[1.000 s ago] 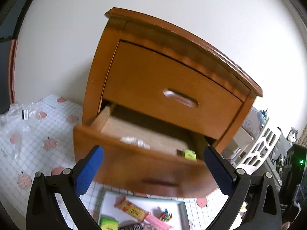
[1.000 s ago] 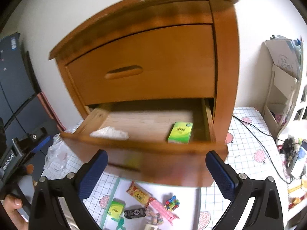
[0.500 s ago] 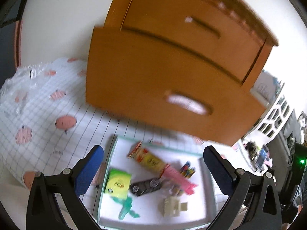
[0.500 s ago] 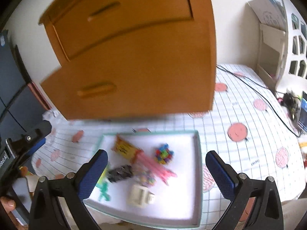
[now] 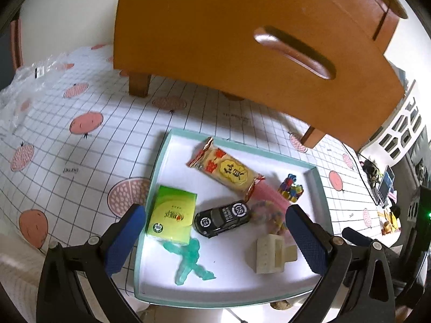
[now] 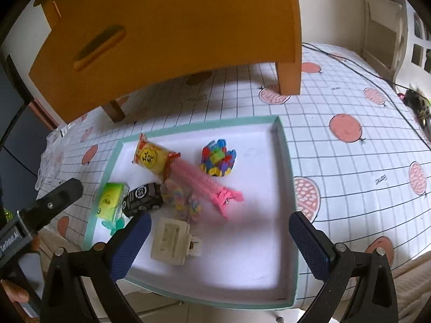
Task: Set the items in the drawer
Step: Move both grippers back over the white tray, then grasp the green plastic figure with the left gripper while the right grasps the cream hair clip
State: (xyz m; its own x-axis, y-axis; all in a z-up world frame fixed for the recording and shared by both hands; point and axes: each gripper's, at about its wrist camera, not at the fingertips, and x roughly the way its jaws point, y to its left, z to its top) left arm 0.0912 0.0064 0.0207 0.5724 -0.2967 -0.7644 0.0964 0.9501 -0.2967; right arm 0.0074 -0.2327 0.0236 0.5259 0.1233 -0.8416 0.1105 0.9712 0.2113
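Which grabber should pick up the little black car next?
Probably the left gripper: its open fingers already sit either side of the black car. The right gripper, also open, hangs nearer the cream hair clip.

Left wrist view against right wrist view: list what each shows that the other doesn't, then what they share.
Only the left wrist view shows the whole teal figure lying in front of the green tissue pack, and the white lattice shelf at far right.

Only the right wrist view shows the black cable across the tablecloth and the other gripper's black body at its left edge.

Both show the wooden cabinet, the tray, the snack packet, the toy car, the cream clip, the pink clip, and open, empty jaws.
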